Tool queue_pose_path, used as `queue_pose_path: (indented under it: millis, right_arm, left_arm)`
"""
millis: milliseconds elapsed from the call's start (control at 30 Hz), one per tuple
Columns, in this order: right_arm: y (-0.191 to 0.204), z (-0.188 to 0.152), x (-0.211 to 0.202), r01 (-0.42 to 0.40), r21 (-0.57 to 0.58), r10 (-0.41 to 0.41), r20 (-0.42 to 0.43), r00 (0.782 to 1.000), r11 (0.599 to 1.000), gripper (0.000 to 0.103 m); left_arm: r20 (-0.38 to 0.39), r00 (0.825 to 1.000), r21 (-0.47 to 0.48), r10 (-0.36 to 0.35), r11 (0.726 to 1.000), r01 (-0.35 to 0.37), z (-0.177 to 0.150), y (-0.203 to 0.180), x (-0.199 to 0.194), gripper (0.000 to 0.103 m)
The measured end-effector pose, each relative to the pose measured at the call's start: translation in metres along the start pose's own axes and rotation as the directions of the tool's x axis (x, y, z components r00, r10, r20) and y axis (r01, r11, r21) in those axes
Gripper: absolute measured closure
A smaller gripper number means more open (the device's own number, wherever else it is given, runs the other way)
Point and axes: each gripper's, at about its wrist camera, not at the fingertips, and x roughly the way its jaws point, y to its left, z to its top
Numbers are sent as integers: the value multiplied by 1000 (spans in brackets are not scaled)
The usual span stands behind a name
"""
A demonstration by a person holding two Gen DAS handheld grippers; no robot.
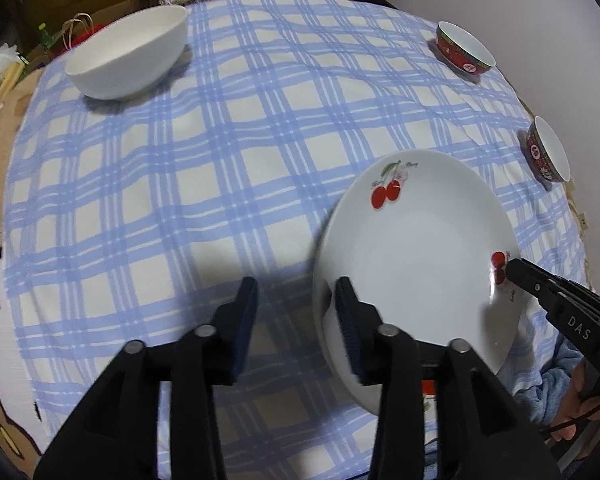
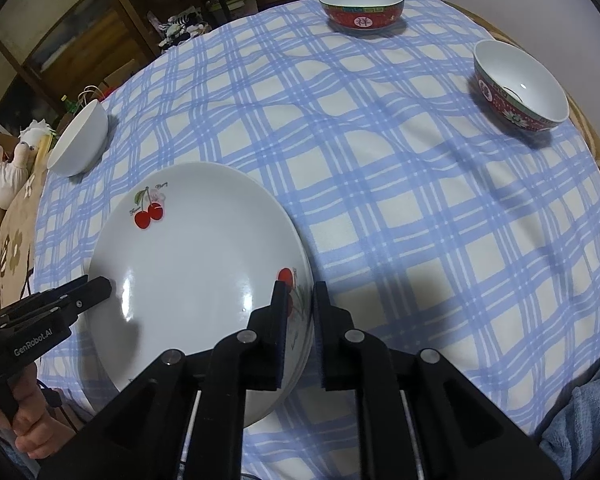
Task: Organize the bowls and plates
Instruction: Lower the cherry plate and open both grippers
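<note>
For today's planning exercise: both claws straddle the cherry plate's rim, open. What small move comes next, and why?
Probably close both claws on the cherry plate. The left claw and right claw each have one finger over the rim and one outside, on opposite edges, gaps open, so neither grips yet.

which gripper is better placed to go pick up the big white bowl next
Left, probably. The white bowl sits far-left of the plate, on the left gripper's side; the right gripper straddles the plate's opposite rim.

The cherry plate's near rim is hidden behind the left gripper's right finger; small lettering beside the plate's cherries is unreadable.
</note>
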Motion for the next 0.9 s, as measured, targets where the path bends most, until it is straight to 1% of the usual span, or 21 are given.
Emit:
queue_pose_path:
  millis: [67,167,200,267,300,333,367,400,433,467,500,533,567,600,633,767,900]
  right_arm:
    - [0,0,0,1,0,-1,1,1000,1000,90]
    - [3,3,0,16,-16,-16,7,1000,1000,90]
    - [4,4,-1,19,-22,-18,13,1000,1000,90]
    - [4,6,-4,11,-21,-11,24,1000,1000,86]
    - [5,8,-7,-3,-16,3,32,999,1000,79]
    - [5,10,-10,-11,-13,12,42,999,1000,70]
    - [7,11,-13,-11,-13,12,50,999,1000,64]
    - [10,14,-18,-13,-17,13,61,998,1000,53]
    - [14,16,-22,-14,-30,16,71,997,999,47]
    - [19,18,-25,-5,-49,9,78,997,999,45]
    - [24,20,-28,9,-69,-3,87,996,998,43]
    - [30,23,-32,25,-91,-16,100,995,996,36]
    - [36,26,-34,30,-105,-19,111,994,994,32]
    - [41,29,-37,30,-113,-16,122,992,993,23]
    - [45,32,-38,28,-118,-12,131,991,993,17]
    - [66,43,-45,26,-147,0,175,985,989,12]
    - [80,54,-41,-5,-147,31,179,983,989,11]
  left_arm:
    - [8,1000,-13,5,1000,-5,1,3,-2,57]
    - [32,999,-8,21,1000,-21,3,5,-7,54]
    - [36,999,-7,24,1000,-24,4,5,-9,50]
    - [46,998,2,35,999,-35,5,5,-13,47]
    - [47,997,14,54,998,-55,6,4,-16,41]
    - [43,996,44,81,996,-83,7,1,-18,38]
    - [38,995,81,97,992,-99,8,-3,-20,37]
    - [37,993,117,109,987,-113,9,-6,-23,34]
    - [45,991,136,124,982,-129,9,-8,-26,31]
    - [62,988,147,142,978,-150,10,-9,-30,29]
    - [78,984,146,161,974,-171,12,-8,-35,25]
    - [88,982,136,168,974,-179,14,-6,-39,24]
    - [92,982,128,167,976,-178,16,-3,-42,24]
    - [95,981,118,172,976,-182,18,0,-44,23]
    - [97,978,109,186,974,-197,22,3,-47,23]
    - [124,970,93,211,971,-223,33,15,-57,17]
    - [152,960,82,235,965,-249,47,25,-67,16]
